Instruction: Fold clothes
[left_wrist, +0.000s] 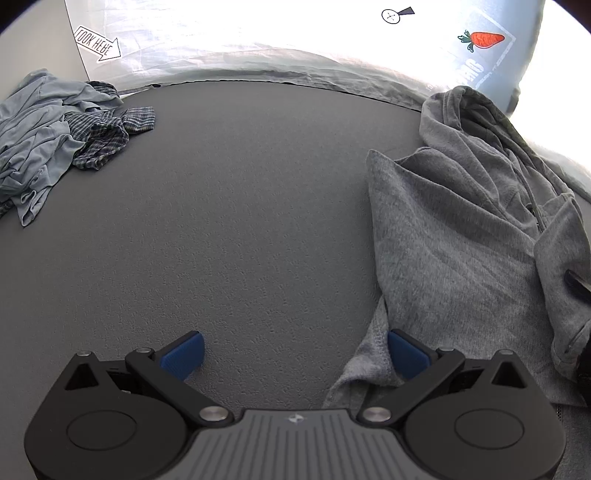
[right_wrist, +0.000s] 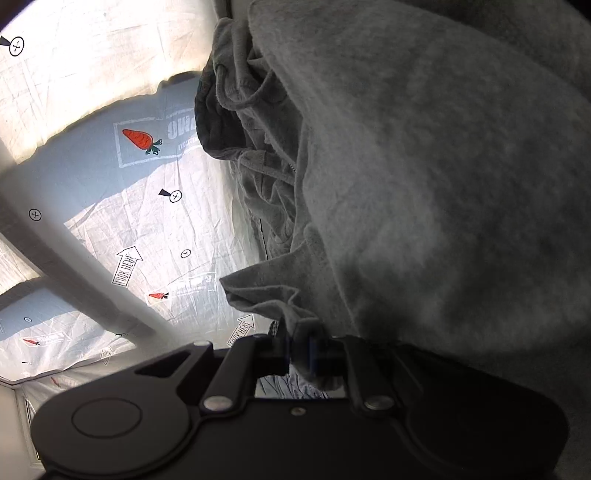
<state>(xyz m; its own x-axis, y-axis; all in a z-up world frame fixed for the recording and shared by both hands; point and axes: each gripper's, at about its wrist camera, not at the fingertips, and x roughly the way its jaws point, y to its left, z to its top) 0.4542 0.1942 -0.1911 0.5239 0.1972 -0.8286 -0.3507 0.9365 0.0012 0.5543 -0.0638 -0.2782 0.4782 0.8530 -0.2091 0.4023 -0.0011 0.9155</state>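
A grey hoodie lies bunched on the right of the dark grey table. My left gripper is open just above the table; its right blue pad touches the hoodie's hem, its left pad is over bare table. My right gripper is shut on a fold of the grey hoodie, which fills the right wrist view; its drawstrings and zipper show at upper centre.
A pile of blue-grey and plaid clothes lies at the table's far left. A white printed backdrop with a carrot logo stands behind the table's far edge.
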